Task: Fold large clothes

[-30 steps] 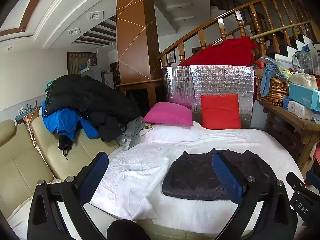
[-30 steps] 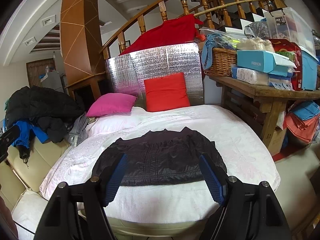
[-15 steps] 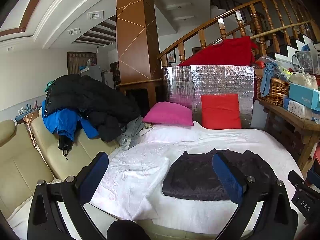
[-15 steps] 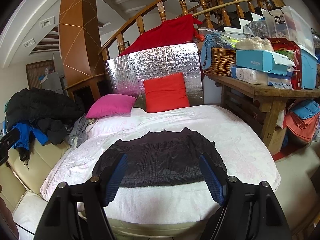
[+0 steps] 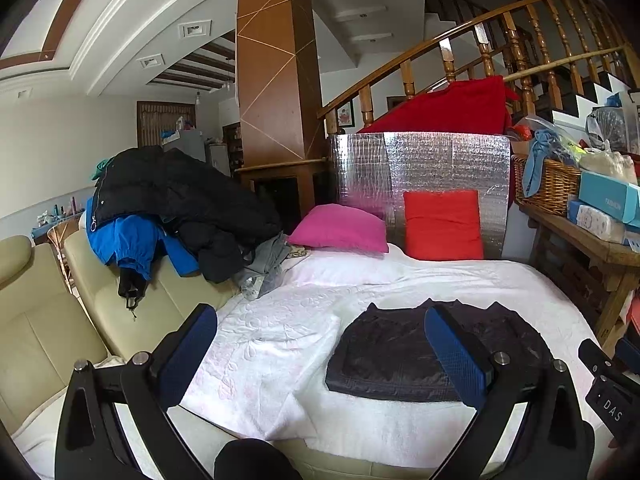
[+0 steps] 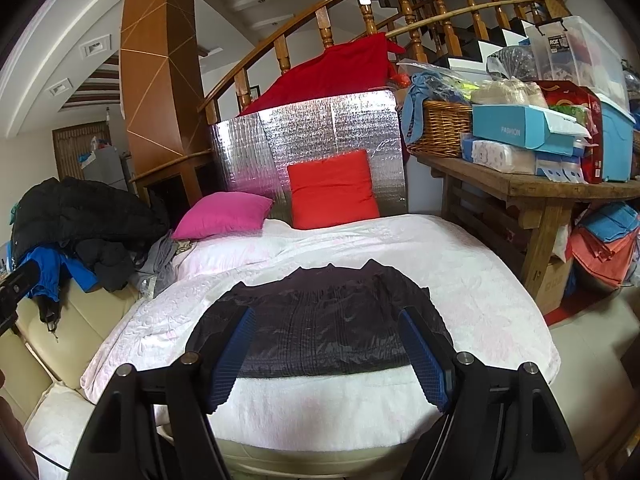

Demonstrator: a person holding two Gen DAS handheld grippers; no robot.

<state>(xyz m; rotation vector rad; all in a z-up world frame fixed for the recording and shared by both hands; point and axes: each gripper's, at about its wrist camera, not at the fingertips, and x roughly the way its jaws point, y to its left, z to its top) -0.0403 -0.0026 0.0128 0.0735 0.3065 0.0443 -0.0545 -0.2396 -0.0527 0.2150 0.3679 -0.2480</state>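
A dark, shiny garment (image 5: 404, 352) (image 6: 320, 324) lies folded into a flat rectangle near the front edge of the white-covered bed (image 5: 280, 320) (image 6: 480, 280). My left gripper (image 5: 320, 340) hovers in front of the bed, open, with nothing between its blue pads; the garment lies to its right. My right gripper (image 6: 326, 340) is open too, held in front of and above the garment, framing it without touching. A heap of black and blue jackets (image 5: 160, 208) (image 6: 72, 232) sits on the beige sofa at the left.
A pink cushion (image 5: 340, 228) and a red cushion (image 5: 442, 224) lean against a silver foil panel (image 6: 312, 140) at the bed's far end. A wooden table (image 6: 540, 196) stacked with boxes and a basket stands at the right. The beige sofa (image 5: 48, 320) borders the bed on the left.
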